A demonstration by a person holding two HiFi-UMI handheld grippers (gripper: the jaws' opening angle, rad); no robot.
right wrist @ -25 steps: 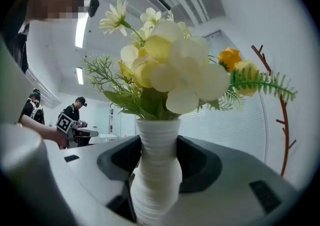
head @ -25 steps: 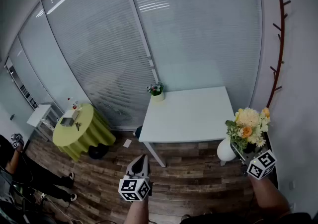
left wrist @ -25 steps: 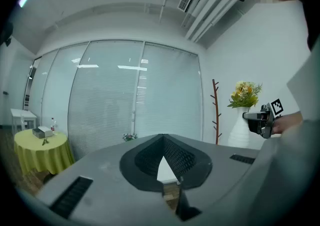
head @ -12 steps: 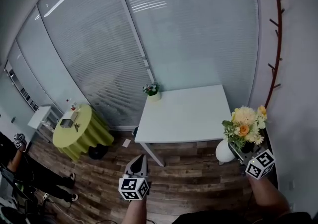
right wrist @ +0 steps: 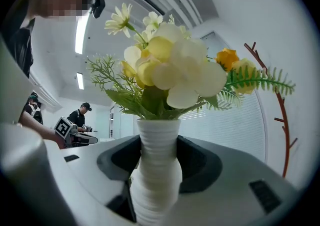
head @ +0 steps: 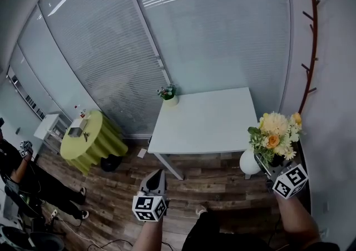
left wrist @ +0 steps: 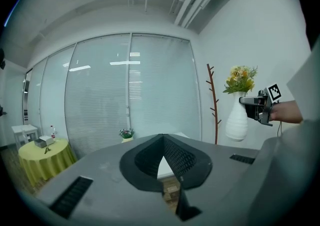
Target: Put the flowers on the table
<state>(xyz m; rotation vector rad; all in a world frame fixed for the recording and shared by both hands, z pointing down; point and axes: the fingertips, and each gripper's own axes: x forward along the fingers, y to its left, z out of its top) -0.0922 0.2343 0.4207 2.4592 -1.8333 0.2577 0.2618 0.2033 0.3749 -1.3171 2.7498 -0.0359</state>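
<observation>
White flower vase [right wrist: 154, 190], clamped in right gripper [right wrist: 157, 156], seemingly off table [head: 206, 124]

Most of the white table [head: 206, 122] top is open; a small flower pot [head: 168, 95] occupies its far left corner, and a coat rack [head: 315, 21] stands to its right.

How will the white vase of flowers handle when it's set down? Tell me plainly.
Probably top-heavy: the flowers spread far wider than the narrow neck of the vase, so it may tip if set down tilted. Its ribbed surface likely helps the right claw hold without slipping. It looks like ceramic, so possibly fragile; land it softly on the table.
</observation>
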